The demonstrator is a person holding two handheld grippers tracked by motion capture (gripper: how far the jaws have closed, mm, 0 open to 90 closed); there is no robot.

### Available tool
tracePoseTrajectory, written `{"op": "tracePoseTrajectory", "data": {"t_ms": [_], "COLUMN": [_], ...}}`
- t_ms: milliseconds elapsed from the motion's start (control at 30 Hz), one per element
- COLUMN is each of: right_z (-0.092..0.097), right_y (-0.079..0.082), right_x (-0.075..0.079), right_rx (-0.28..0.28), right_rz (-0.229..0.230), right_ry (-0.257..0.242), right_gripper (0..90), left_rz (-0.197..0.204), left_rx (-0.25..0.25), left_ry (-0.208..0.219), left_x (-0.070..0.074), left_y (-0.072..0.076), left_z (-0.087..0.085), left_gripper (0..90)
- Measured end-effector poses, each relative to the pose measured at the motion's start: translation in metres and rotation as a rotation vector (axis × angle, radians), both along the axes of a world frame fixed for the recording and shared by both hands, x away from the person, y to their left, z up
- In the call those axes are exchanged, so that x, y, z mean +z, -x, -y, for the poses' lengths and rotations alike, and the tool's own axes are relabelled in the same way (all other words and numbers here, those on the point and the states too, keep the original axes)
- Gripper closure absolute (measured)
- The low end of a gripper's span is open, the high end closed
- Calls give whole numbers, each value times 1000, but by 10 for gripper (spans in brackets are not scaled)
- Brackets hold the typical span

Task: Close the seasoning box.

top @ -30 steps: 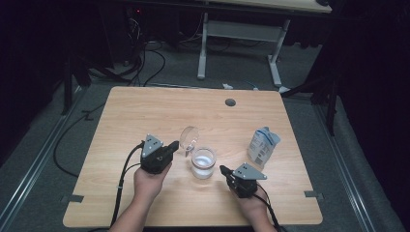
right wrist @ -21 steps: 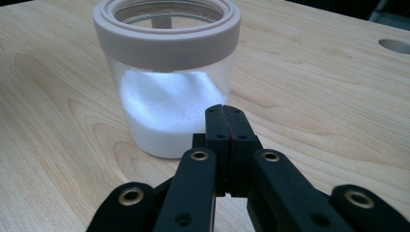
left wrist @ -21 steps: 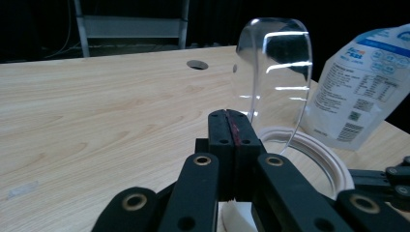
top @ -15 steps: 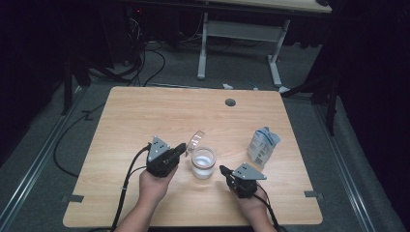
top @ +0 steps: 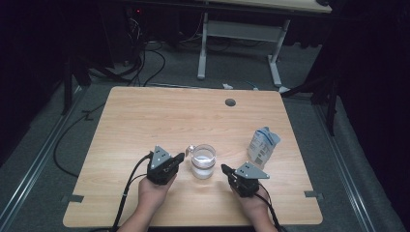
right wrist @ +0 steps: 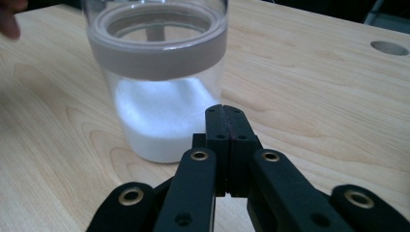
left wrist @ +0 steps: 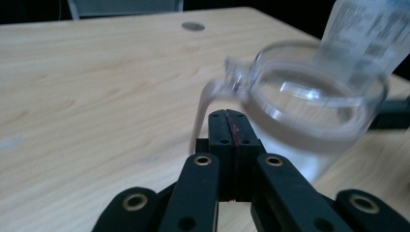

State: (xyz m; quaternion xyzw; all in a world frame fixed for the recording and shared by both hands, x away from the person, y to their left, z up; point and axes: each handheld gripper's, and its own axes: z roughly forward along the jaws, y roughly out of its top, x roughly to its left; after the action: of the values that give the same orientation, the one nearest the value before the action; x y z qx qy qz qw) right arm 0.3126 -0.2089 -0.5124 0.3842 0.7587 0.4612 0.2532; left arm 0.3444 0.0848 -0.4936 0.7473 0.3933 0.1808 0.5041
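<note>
- Carton (left wrist: pixel 370 29), upper right of the left gripper view: rows of dark print on its white face, too blurred to read (not a single word comes clear).
- Same carton (top: pixel 262 145), right of centre in the high view: blue and white printed faces, the print too small to read.
- No other text, brand, number or sign can be read in any view.
</note>
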Motion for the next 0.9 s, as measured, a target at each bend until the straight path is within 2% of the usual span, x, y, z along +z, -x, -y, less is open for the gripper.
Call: {"op": "tracePoseTrajectory", "data": {"t_ms": [133,167,233,267,300,333,367,400,433,467,600,767,900], "right_z": [1,1,-2,-4,-4,-8,-8,-12,-12,-17,-18,-24,-31], "right_y": [-2,-2,-8,-10,-10,-14,-14,-17,-17,-17,-15,-8,-2], "right_x": [4,4,7,9,9,12,12,14,14,13,14,15,14], "right_rx": [-16,-16,-12,-10,-10,-14,-14,-7,-7,-4,-1,22,44], "right_rz": [12,12,23,32,32,44,44,43,43,43,43,41,51], "right_ry": [-6,-6,-5,-5,-5,-4,-4,-7,-7,9,16,25,27], "right_gripper": [898,898,898,898,898,898,898,899,899,899,899,899,899], "left_rz": [-22,-22,-14,-6,-6,9,9,12,12,8,-22,-34,-36], "left_rx": [14,14,25,43,43,85,85,122,122,153,196,213,199], "left_ry": [-30,-30,-67,-104,-104,-135,-135,-129,-129,-103,-65,-37,-55], "left_x": [-12,-12,-15,-18,-18,-19,-19,-20,-20,-22,-28,-29,-30], "left_y": [13,13,20,26,26,32,32,38,38,44,47,45,45], "left_z": [-24,-24,-39,-56,-56,-75,-75,-93,-93,-109,-130,-136,-133], "left_gripper": [868,834,760,715,668,625,598,577,563,559,552,547,542]}}
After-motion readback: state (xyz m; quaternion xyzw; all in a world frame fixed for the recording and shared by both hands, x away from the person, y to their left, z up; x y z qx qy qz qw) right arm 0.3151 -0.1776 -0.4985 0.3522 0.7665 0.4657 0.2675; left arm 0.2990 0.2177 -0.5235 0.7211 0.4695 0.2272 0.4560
